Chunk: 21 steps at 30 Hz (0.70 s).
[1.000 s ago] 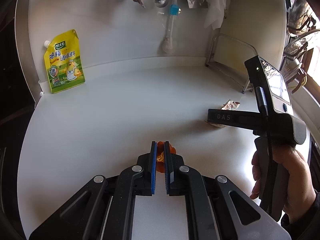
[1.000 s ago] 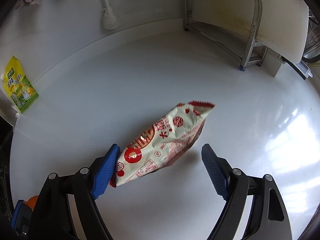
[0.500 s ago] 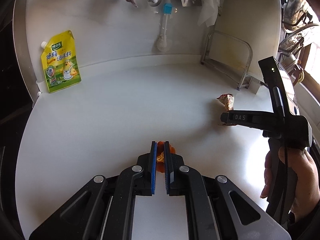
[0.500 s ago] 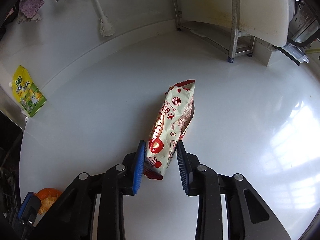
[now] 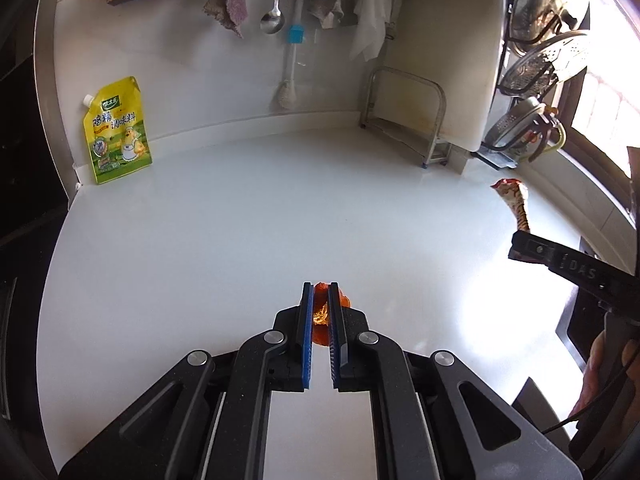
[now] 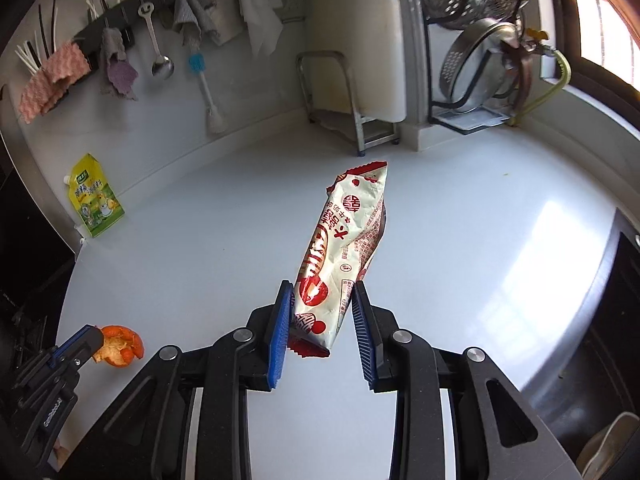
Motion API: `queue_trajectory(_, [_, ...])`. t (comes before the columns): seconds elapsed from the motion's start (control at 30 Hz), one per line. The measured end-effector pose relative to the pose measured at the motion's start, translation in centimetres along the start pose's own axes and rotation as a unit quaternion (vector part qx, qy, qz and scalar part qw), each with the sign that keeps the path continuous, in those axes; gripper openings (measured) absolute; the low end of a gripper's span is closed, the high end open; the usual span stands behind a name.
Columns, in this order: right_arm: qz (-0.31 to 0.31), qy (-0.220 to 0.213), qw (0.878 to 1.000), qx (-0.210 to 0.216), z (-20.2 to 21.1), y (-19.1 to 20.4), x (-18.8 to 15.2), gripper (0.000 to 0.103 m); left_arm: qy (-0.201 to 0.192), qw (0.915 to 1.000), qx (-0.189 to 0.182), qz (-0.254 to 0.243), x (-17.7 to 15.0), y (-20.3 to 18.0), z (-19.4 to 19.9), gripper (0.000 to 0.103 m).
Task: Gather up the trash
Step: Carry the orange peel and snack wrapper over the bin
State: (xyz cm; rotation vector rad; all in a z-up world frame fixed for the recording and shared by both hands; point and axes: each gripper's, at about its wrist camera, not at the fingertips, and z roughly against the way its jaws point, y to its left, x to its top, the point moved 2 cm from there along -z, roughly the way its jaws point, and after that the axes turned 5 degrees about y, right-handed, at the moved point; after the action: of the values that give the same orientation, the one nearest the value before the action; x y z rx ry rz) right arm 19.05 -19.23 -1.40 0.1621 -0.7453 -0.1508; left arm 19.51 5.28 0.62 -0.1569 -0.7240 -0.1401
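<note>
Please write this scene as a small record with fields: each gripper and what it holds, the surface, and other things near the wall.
left gripper: shut on orange peel
right gripper: shut on snack wrapper, lower end clamped, rest sticking forward
counter: white
yellow pouch: standing against the back wall, at the left
wall rail: cloths, spoon, brush hanging
metal rack: back right, beside a white board

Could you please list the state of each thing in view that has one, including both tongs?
Left tongs: shut on the orange peel.
Right tongs: shut on the snack wrapper, held off the counter.
Yellow seasoning pouch: upright against the wall.
Spoon: hanging.
</note>
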Motion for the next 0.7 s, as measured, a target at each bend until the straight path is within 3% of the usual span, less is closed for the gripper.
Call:
queue_trajectory(0.3, [-0.003, -0.091, 0.994, -0.053, 12.2, -5.3, -4.9, 0.029, -0.014, 0.9994, -0.027, -0.013, -4.3, -3.8, 5.2, 0.007])
queue_trajectory(0.47, [-0.031, -0.107, 0.992, -0.061, 16.6, -9.0, -8.4, 0.029, -0.019, 0.9989, -0.038, -0.02, -6.9, -5.6, 7.9, 0.007])
queue_trajectory(0.7, [-0.042, -0.113, 0.991, -0.059, 20.6, -11.1, -14.9, 0.029, -0.009, 0.998, -0.054, -0.031, -11.0, -7.7, 10.3, 0.007])
